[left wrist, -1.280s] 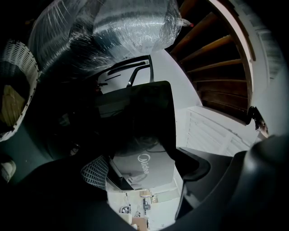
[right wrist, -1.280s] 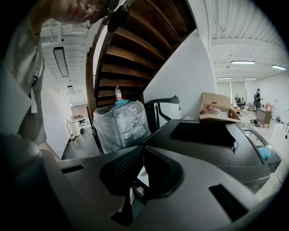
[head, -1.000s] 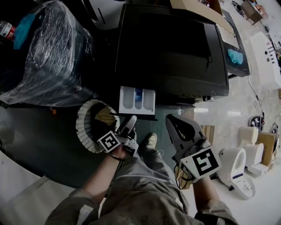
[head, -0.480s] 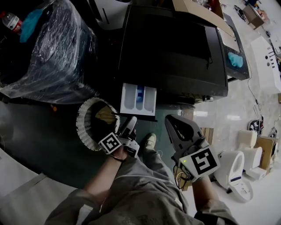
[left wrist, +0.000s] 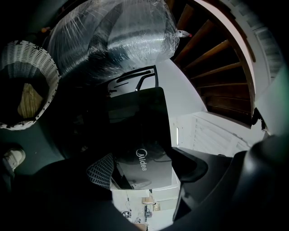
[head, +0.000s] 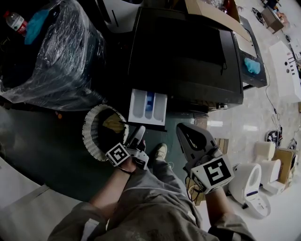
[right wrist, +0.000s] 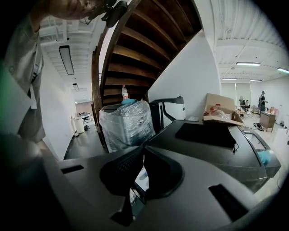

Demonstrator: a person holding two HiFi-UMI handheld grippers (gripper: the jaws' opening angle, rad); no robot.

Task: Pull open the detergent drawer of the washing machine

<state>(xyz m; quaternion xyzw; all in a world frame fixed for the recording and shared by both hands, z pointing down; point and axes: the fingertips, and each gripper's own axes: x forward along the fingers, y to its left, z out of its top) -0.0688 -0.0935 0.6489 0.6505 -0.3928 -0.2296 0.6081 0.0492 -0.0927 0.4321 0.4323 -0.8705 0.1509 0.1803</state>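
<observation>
The black washing machine (head: 188, 52) stands ahead of me, and its white detergent drawer (head: 147, 107) with a blue insert sticks out of the front at the left. My left gripper (head: 139, 132) hovers just below the drawer, apart from it. Its jaws stand wide and are closing, with nothing between them. In the left gripper view the gripper (left wrist: 144, 167) frames the machine's dark front (left wrist: 140, 117). My right gripper (head: 181, 129) hangs to the right of the drawer with its tips together and holds nothing. The right gripper (right wrist: 143, 155) looks over the machine's top (right wrist: 212, 140).
A round wicker basket (head: 101, 132) sits on the floor left of my left gripper. A plastic-wrapped appliance (head: 51, 56) stands left of the machine, with a bottle (head: 16, 21) on it. A cardboard box (head: 211, 9) lies on the machine's far edge. My shoe (head: 161, 150) is between the grippers.
</observation>
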